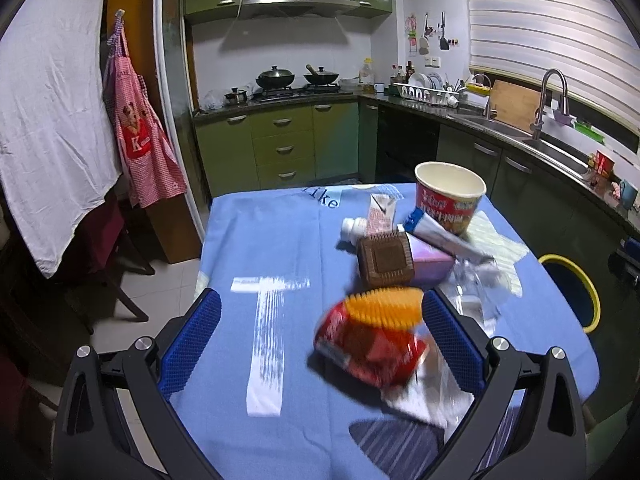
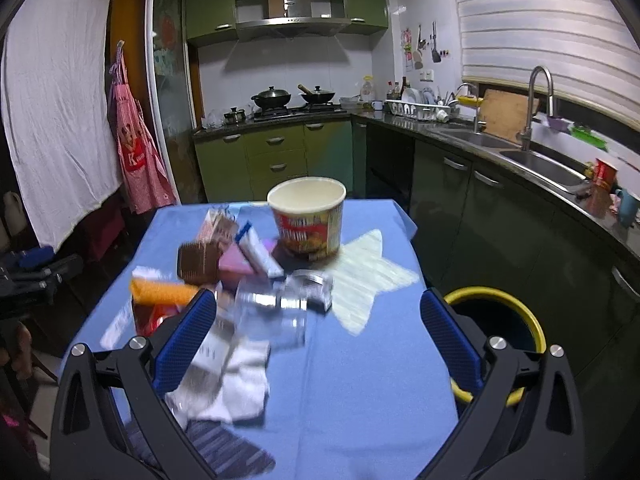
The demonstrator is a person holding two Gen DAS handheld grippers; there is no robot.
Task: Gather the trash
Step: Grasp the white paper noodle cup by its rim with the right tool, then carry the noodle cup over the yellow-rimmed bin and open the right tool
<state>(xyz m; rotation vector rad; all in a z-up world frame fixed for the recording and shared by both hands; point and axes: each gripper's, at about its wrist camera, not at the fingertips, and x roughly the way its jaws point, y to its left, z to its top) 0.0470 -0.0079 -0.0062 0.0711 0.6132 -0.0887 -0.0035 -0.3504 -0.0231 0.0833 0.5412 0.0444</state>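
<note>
- Left wrist view: left hand-held gripper (image 1: 320, 332) released, empty; red snack bag (image 1: 366, 346) at 1 o'clock, between fingers.
- Right hand-held gripper (image 2: 316, 336) released, empty; clear bottle (image 2: 280, 312) at 11 o'clock.

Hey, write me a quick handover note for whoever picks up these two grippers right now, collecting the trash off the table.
Left hand-held gripper: open, empty, above the red snack bag.
Right hand-held gripper: open, empty, above the clear plastic wrapper and white tissue.
On the blue tablecloth: noodle cup upright at the far end; brown box, purple carton and tube piled together.
Yellow-rimmed bin beside the table, to the right.
Done: nothing visibly collected. Left: every item.
</note>
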